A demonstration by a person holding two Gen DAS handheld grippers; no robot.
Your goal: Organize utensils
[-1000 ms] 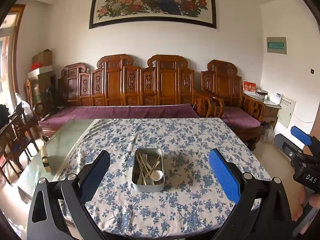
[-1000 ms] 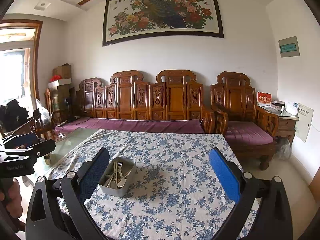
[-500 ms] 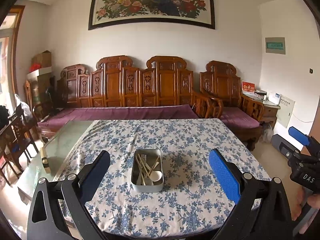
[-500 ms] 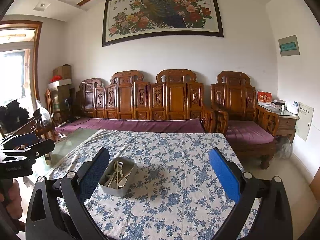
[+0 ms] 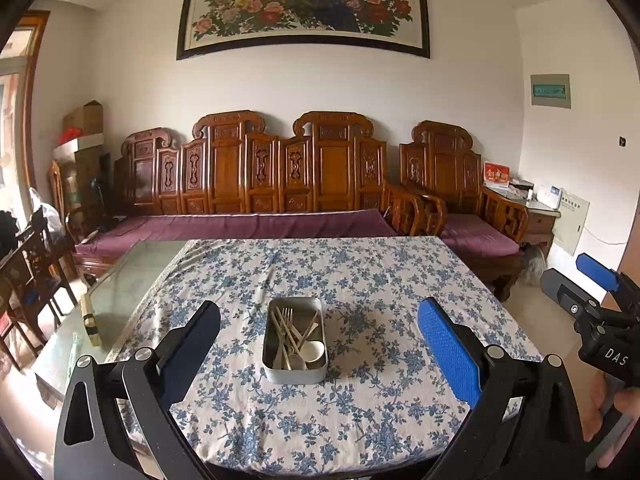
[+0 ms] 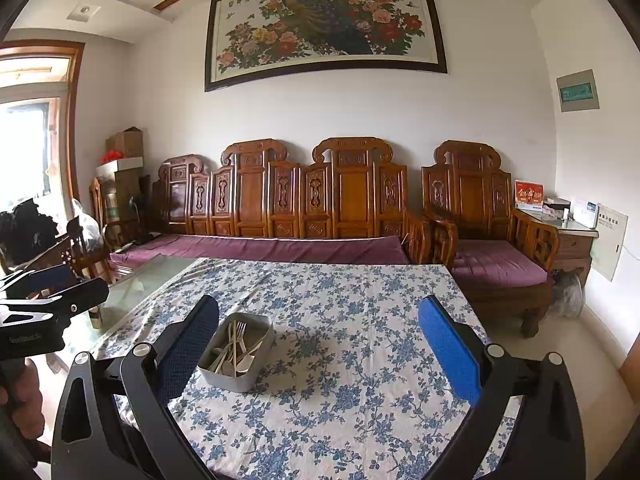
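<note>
A metal tin (image 5: 295, 340) holding a fork (image 5: 287, 316), chopsticks (image 5: 285, 334) and spoons (image 5: 312, 350) is set on the floral-clothed bench (image 5: 360, 280), near its front edge. Both the left gripper (image 5: 318, 354) and the right gripper (image 6: 318, 354) are held above the bench with jaws spread wide and nothing pinched.

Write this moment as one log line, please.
left gripper: open, empty | right gripper: open, empty | tin: on table, holding utensils
</note>
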